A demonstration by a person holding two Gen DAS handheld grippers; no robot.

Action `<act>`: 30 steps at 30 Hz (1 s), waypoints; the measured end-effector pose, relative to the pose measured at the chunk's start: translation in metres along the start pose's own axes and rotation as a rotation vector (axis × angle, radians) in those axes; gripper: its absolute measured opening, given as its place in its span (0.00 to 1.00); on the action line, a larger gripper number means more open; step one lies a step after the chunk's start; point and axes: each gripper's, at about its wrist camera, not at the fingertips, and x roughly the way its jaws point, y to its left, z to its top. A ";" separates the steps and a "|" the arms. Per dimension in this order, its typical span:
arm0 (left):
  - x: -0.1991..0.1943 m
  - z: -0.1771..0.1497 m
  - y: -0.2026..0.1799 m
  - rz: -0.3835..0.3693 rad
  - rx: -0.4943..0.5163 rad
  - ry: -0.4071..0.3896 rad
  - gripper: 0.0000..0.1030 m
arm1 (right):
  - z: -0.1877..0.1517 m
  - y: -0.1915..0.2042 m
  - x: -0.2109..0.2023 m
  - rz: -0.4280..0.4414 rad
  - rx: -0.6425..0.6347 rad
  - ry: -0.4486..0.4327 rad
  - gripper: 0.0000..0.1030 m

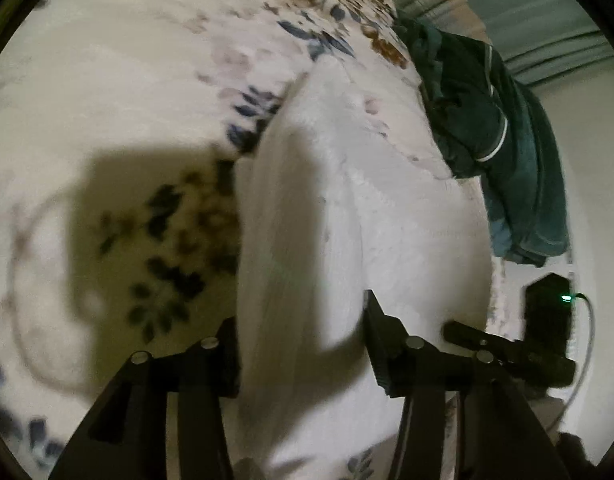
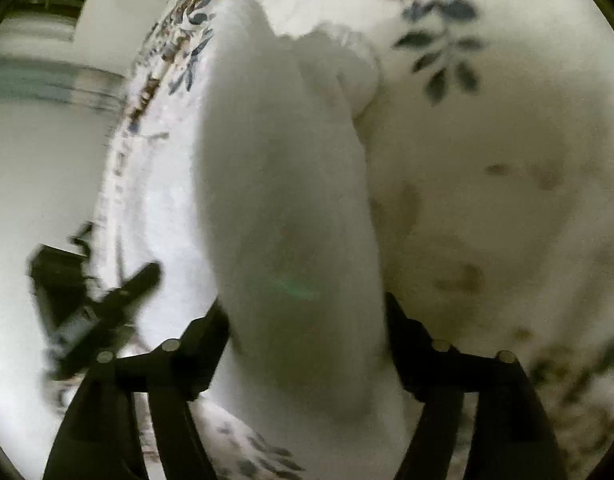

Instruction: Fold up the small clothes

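A white garment [image 1: 307, 208] lies folded into a long narrow strip on a floral bedspread [image 1: 119, 92]. My left gripper [image 1: 301, 336] stands open over the strip's near end, one finger on each side of the cloth and neither pad pressing it. In the right wrist view the same white garment [image 2: 283, 184] runs away from the camera, with a ribbed cuff [image 2: 359, 64] at its far end. My right gripper [image 2: 305, 316] is open too and straddles the cloth. Both views are blurred.
A heap of dark teal clothes [image 1: 487, 120] hangs over the bed's right edge. A black finger of the right gripper [image 1: 459, 332] shows beside the bed edge in the left wrist view; a black finger of the left gripper [image 2: 147, 276] shows in the right wrist view. Pale floor [image 2: 39, 168] lies beyond the bed.
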 end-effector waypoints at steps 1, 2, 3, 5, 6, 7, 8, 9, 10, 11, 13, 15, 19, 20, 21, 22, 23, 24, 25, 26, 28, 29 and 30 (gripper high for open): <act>-0.005 -0.003 -0.001 0.028 0.005 -0.006 0.46 | -0.007 -0.001 -0.009 -0.041 -0.009 -0.017 0.78; -0.015 -0.010 -0.007 0.072 0.021 -0.036 0.46 | -0.012 0.005 -0.018 -0.099 -0.019 -0.038 0.78; -0.019 -0.010 -0.009 0.103 0.033 -0.057 0.46 | -0.013 0.014 -0.026 -0.147 -0.031 -0.055 0.78; -0.033 -0.021 -0.024 0.215 0.090 -0.118 0.64 | -0.021 0.033 -0.040 -0.268 -0.073 -0.098 0.86; -0.038 -0.025 -0.030 0.262 0.116 -0.135 0.74 | -0.031 0.036 -0.048 -0.339 -0.095 -0.117 0.95; -0.040 -0.029 -0.034 0.296 0.133 -0.144 0.95 | -0.039 0.041 -0.055 -0.392 -0.112 -0.128 0.98; -0.044 -0.033 -0.040 0.328 0.151 -0.160 1.00 | -0.046 0.048 -0.060 -0.450 -0.127 -0.142 0.99; -0.049 -0.038 -0.046 0.353 0.163 -0.178 1.00 | -0.051 0.053 -0.064 -0.484 -0.135 -0.153 0.99; -0.052 -0.041 -0.050 0.367 0.167 -0.188 1.00 | -0.057 0.057 -0.069 -0.514 -0.144 -0.164 0.99; -0.056 -0.044 -0.054 0.383 0.167 -0.195 1.00 | -0.070 0.051 -0.082 -0.536 -0.152 -0.172 0.99; -0.069 -0.053 -0.065 0.415 0.171 -0.202 1.00 | -0.088 0.049 -0.096 -0.578 -0.168 -0.190 0.99; -0.079 -0.060 -0.079 0.442 0.190 -0.215 1.00 | -0.100 0.052 -0.114 -0.599 -0.159 -0.221 0.99; -0.107 -0.075 -0.112 0.496 0.234 -0.249 1.00 | -0.123 0.069 -0.163 -0.597 -0.137 -0.272 0.99; -0.120 -0.083 -0.122 0.503 0.242 -0.261 1.00 | -0.130 0.072 -0.178 -0.608 -0.136 -0.290 0.99; -0.129 -0.087 -0.129 0.513 0.244 -0.272 1.00 | -0.137 0.076 -0.191 -0.614 -0.136 -0.304 0.99; -0.140 -0.093 -0.137 0.518 0.246 -0.282 1.00 | -0.144 0.081 -0.207 -0.612 -0.137 -0.316 0.99; -0.152 -0.098 -0.143 0.521 0.246 -0.288 1.00 | -0.153 0.086 -0.225 -0.613 -0.135 -0.330 0.99; -0.160 -0.102 -0.149 0.523 0.245 -0.294 1.00 | -0.160 0.091 -0.239 -0.613 -0.135 -0.342 0.99; -0.176 -0.110 -0.158 0.527 0.245 -0.306 1.00 | -0.168 0.097 -0.255 -0.610 -0.140 -0.355 0.99; -0.190 -0.116 -0.166 0.527 0.242 -0.314 1.00 | -0.178 0.104 -0.273 -0.615 -0.148 -0.372 0.99; -0.216 -0.128 -0.181 0.518 0.237 -0.330 1.00 | -0.197 0.117 -0.305 -0.621 -0.161 -0.404 0.99; -0.230 -0.136 -0.190 0.518 0.242 -0.341 1.00 | -0.210 0.125 -0.326 -0.620 -0.167 -0.422 0.99; -0.243 -0.144 -0.199 0.520 0.249 -0.355 1.00 | -0.218 0.130 -0.339 -0.618 -0.169 -0.435 0.99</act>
